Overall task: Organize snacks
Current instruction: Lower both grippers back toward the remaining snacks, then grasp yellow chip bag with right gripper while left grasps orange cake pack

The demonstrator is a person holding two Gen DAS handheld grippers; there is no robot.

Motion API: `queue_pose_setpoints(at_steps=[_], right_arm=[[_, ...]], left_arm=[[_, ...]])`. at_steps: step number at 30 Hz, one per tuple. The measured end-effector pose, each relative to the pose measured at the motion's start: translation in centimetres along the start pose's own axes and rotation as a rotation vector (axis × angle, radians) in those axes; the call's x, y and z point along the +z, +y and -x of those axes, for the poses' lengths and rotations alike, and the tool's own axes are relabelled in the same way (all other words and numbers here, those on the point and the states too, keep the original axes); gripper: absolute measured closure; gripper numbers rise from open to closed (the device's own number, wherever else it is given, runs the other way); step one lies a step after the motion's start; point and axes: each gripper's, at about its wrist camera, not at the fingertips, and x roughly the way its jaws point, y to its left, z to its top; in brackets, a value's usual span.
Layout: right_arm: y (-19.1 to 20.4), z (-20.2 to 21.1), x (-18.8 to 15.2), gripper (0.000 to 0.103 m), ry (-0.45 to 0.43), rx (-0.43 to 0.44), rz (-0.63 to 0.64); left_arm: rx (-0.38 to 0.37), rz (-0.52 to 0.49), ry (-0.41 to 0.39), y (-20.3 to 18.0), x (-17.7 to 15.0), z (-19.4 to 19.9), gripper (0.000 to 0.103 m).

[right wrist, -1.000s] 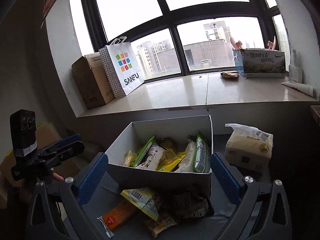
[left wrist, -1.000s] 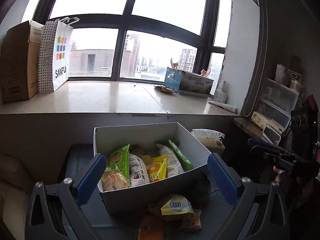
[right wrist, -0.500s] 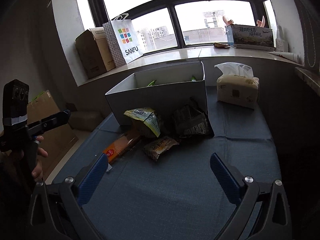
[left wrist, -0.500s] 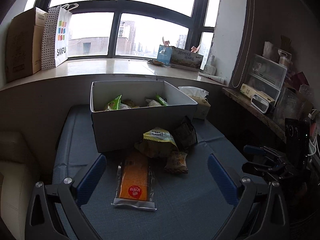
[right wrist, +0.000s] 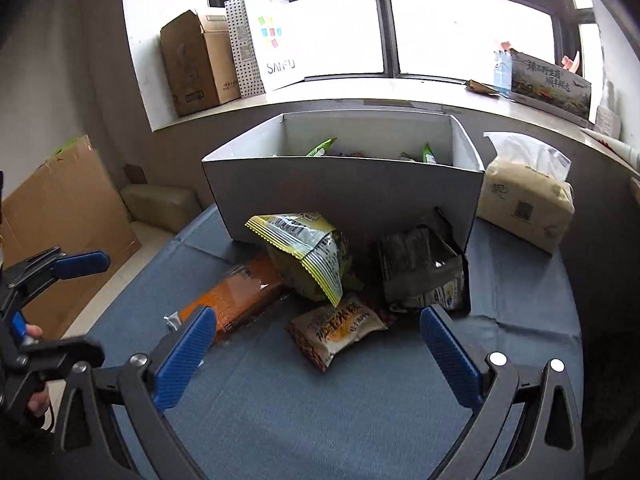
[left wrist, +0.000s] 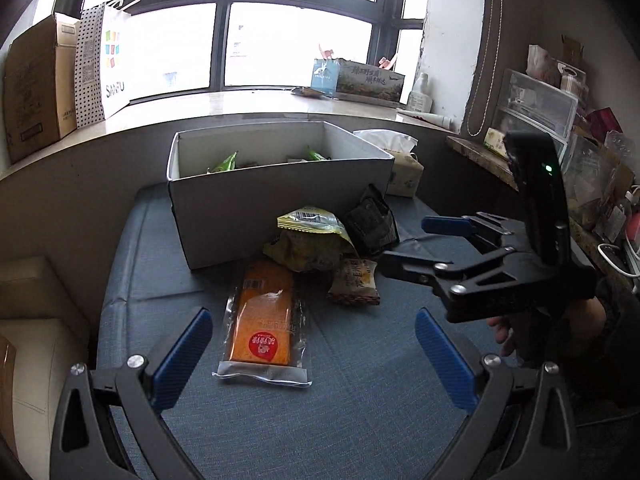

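A white box [left wrist: 276, 204] [right wrist: 352, 196] with several snack packs inside stands on a blue cloth. In front of it lie loose snacks: an orange wafer pack [left wrist: 262, 316] [right wrist: 236, 296], a yellow-edged bag [left wrist: 310, 236] [right wrist: 308, 252], a dark pack [left wrist: 370, 224] [right wrist: 422, 272] and a small tan pack [left wrist: 356, 282] [right wrist: 340, 326]. My left gripper [left wrist: 314, 354] is open, low over the cloth, with the orange pack between its fingers' reach. My right gripper [right wrist: 316, 348] is open just short of the tan pack; it also shows as the right gripper [left wrist: 416, 240] in the left wrist view.
A tissue pack [right wrist: 524, 196] sits right of the box. The windowsill holds a cardboard box [right wrist: 192, 64], a SANFU bag [right wrist: 268, 40] and a printed box [right wrist: 548, 84]. Shelves with clutter [left wrist: 560, 112] stand at the right. A brown carton [right wrist: 64, 216] leans at the left.
Both grippers came down and closer to the loose snacks in front of the box. The right gripper has moved in toward the pile. Both stay open.
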Motion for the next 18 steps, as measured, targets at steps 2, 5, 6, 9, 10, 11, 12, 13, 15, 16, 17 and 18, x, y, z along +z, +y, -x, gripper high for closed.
queue_pose_setpoints(at_steps=[2, 5, 6, 9, 10, 11, 12, 13, 15, 16, 17, 18], right_arm=[[0.3, -2.0, 1.4, 0.000, 0.015, -0.006, 0.009], [0.9, -4.9, 2.9, 0.000, 0.052, -0.037, 0.032], [1.0, -5.7, 3.3, 0.000, 0.056, -0.045, 0.036], [1.3, -8.3, 3.9, 0.000, 0.103, -0.060, 0.053], [1.4, -9.0, 4.0, 0.000, 0.113, -0.073, 0.060], [1.5, -9.6, 4.0, 0.000, 0.123, -0.079, 0.066], [1.6, -10.2, 4.1, 0.000, 0.134, -0.087, 0.072], [1.6, -10.7, 4.1, 0.000, 0.148, -0.092, 0.073], [1.5, -11.6, 4.0, 0.000, 0.174, -0.075, 0.064], [1.5, -11.9, 3.9, 0.000, 0.181, -0.064, 0.062], [1.4, -12.2, 3.8, 0.000, 0.191, -0.060, 0.062], [1.3, -12.4, 3.7, 0.000, 0.203, -0.064, 0.059]], left_arm=[[0.003, 0.006, 0.001, 0.3, 0.0, 0.0, 0.000], [0.008, 0.020, 0.005, 0.8, 0.0, 0.1, 0.000], [0.008, 0.023, 0.006, 1.0, -0.1, 0.1, 0.000], [0.017, 0.029, 0.010, 1.4, -0.2, 0.1, 0.000], [0.018, 0.030, 0.010, 1.5, -0.3, 0.2, 0.000], [0.018, 0.031, 0.008, 1.7, -0.3, 0.3, 0.000], [0.020, 0.033, 0.008, 1.8, -0.3, 0.3, 0.000], [0.021, 0.034, 0.008, 1.8, -0.3, 0.3, 0.000], [0.024, 0.034, 0.010, 1.9, -0.4, 0.3, 0.000], [0.026, 0.034, 0.013, 1.9, -0.4, 0.2, 0.000], [0.028, 0.034, 0.016, 1.9, -0.4, 0.2, 0.000], [0.028, 0.033, 0.017, 1.9, -0.5, 0.1, 0.000]])
